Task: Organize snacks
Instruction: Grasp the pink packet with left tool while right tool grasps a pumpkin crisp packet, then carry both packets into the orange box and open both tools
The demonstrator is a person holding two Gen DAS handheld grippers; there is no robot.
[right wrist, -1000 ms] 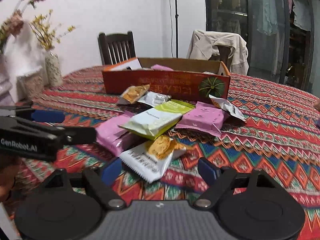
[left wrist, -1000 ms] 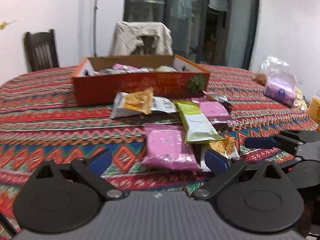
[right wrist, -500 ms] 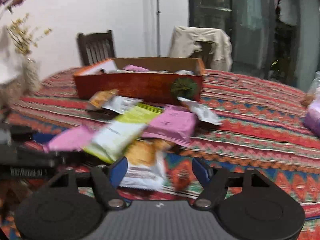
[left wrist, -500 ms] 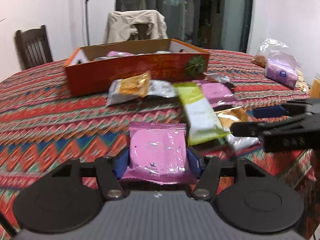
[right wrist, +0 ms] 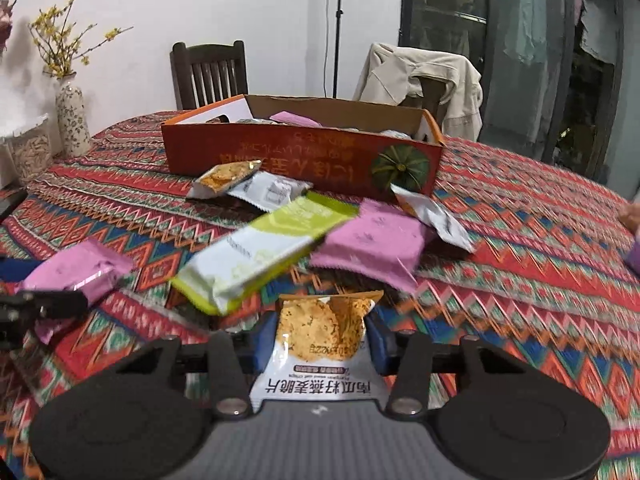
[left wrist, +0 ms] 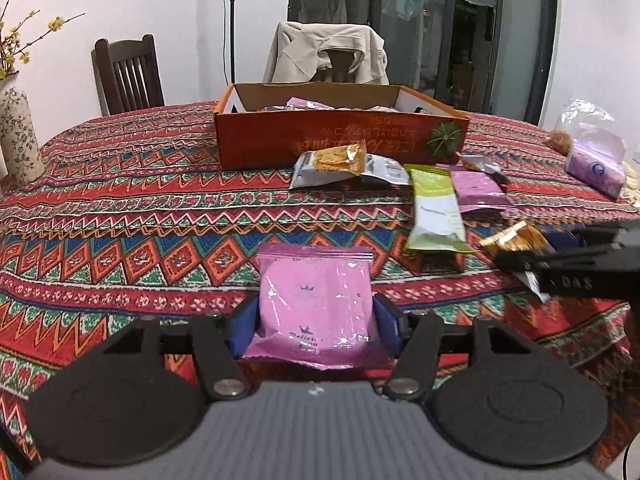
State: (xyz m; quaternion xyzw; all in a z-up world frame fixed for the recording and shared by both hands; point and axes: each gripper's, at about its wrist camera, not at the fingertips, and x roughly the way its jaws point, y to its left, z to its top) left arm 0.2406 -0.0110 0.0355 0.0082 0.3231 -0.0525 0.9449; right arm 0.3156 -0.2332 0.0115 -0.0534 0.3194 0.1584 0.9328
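My left gripper (left wrist: 314, 320) is shut on a pink snack packet (left wrist: 314, 300), held just above the patterned tablecloth. My right gripper (right wrist: 320, 340) has its jaws closing on an orange-and-white cracker packet (right wrist: 320, 328), and the pads press its sides. An open orange cardboard box (left wrist: 340, 144) with several packets inside stands at the far middle of the table. In front of it lie a green packet (left wrist: 436, 208), another pink packet (left wrist: 476, 188) and a cracker packet (left wrist: 336, 160). The right wrist view shows the left gripper (right wrist: 40, 304) at the left edge with its pink packet (right wrist: 76, 268).
A flowered vase (left wrist: 16, 136) stands at the table's left edge, beside a jar (right wrist: 28, 148). A clear bag with a purple pack (left wrist: 596, 164) lies at the right. Two chairs (left wrist: 128, 76) stand behind the table, one draped with a jacket (left wrist: 328, 52).
The left gripper closed on the pink packet and carried it leftward away from the pile. The right gripper moved onto the cracker packet and narrowed its jaws around it.
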